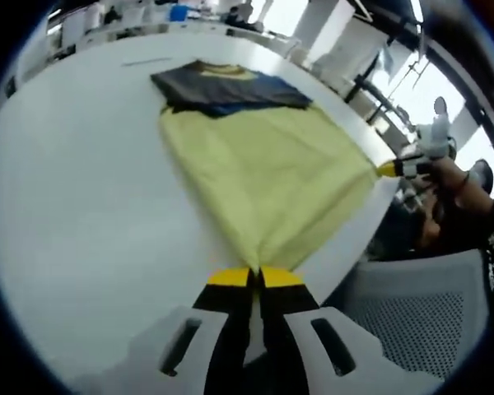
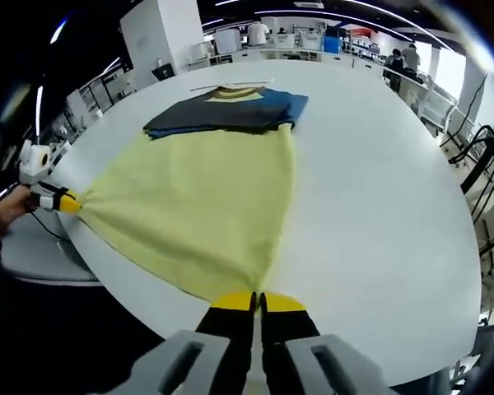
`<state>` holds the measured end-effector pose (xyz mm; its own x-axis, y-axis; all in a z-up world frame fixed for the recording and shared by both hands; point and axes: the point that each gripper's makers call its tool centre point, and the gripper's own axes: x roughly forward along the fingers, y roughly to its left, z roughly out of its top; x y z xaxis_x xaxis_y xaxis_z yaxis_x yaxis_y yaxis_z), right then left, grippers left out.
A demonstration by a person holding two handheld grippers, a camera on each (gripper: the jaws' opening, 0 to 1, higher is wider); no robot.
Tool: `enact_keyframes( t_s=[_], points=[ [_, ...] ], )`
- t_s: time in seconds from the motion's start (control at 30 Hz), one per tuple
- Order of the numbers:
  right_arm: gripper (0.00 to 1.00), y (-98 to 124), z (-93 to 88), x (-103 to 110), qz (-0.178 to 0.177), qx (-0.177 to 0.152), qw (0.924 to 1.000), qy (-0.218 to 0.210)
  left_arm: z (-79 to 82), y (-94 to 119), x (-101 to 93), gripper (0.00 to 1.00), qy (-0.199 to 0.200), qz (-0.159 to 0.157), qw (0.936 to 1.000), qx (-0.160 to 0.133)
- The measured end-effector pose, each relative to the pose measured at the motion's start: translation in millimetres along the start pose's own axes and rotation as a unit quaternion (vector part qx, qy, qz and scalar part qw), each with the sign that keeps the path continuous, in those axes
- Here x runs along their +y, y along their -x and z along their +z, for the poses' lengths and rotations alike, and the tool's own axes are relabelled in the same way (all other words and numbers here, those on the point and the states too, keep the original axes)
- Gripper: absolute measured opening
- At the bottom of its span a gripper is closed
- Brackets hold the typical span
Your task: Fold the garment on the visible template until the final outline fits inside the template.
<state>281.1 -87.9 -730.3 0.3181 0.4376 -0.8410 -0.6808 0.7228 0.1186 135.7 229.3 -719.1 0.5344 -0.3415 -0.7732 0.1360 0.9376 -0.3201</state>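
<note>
While the garment [image 2: 202, 197], yellow with a dark blue top, lies stretched across the white table [image 2: 379, 189], we hold its two hem corners at the near edge, left gripper [image 1: 256, 277] and right gripper [image 2: 257, 303] each pinched on cloth, probably to fold it away, though no template outline is discernible.

Bright overhead strip lights and blown-out windows, soft glare on bench [image 2: 379, 164], heavy fisheye warp, edges blurry.

Bare table [image 2: 379, 189] lies open on both sides of the garment [image 2: 206, 197], while a chair [image 1: 412, 304] crowds the near edge.
</note>
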Motion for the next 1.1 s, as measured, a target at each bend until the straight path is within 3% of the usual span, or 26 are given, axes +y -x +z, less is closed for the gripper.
enact_keyframes(
  t_s=[0.57,1.1],
  points=[
    [0.00,15,-21.0,22,0.010,0.019,0.9995,0.025,-29.2,18,-8.0,0.00,0.001,0.002,0.9994,0.034],
    [0.00,19,-35.7,42,0.025,0.028,0.9985,0.040,-52.4,36,-5.7,0.00,0.017,0.007,0.9991,0.039]
  ],
)
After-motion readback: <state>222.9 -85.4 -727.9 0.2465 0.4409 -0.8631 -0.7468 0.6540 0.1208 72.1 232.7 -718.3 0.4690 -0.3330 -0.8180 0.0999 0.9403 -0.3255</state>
